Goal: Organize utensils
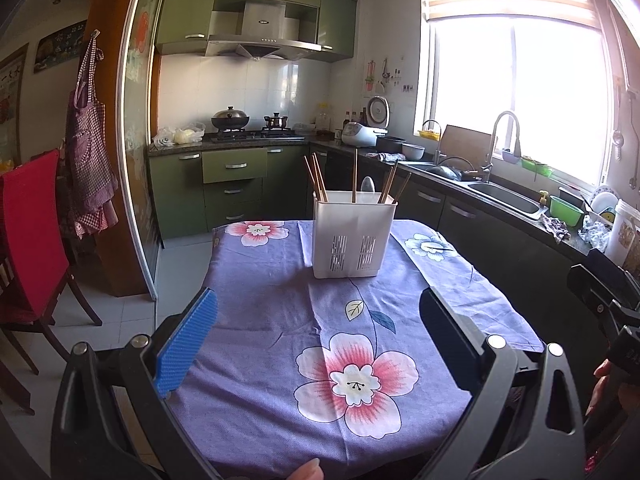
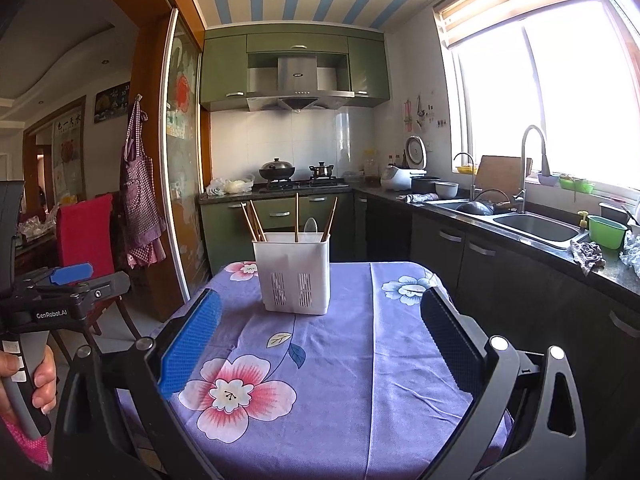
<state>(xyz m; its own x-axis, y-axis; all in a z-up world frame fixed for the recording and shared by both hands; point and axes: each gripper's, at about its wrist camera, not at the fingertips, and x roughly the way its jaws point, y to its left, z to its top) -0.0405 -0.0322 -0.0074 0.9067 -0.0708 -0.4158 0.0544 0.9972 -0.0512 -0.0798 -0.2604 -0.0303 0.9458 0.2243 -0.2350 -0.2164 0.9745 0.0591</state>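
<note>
A white slotted utensil holder (image 1: 353, 236) (image 2: 294, 276) stands upright at the far end of the table. Several wooden chopsticks (image 1: 317, 178) (image 2: 253, 220) and a grey spoon (image 1: 368, 186) (image 2: 311, 225) stick out of its top. My left gripper (image 1: 318, 344) hovers open over the near half of the table, nothing between its fingers. My right gripper (image 2: 320, 344) is open too and empty, a little further back. The holder lies well ahead of both. In the right wrist view, the left gripper's body (image 2: 60, 300) shows at the left edge, held by a hand (image 2: 40, 376).
The small table wears a purple flowered cloth (image 1: 280, 308) (image 2: 360, 360). A red-covered chair (image 1: 32, 232) (image 2: 84, 232) stands to the left. A dark counter with a sink (image 1: 504, 196) (image 2: 536, 226) runs along the right. The stove (image 1: 248, 134) sits at the back.
</note>
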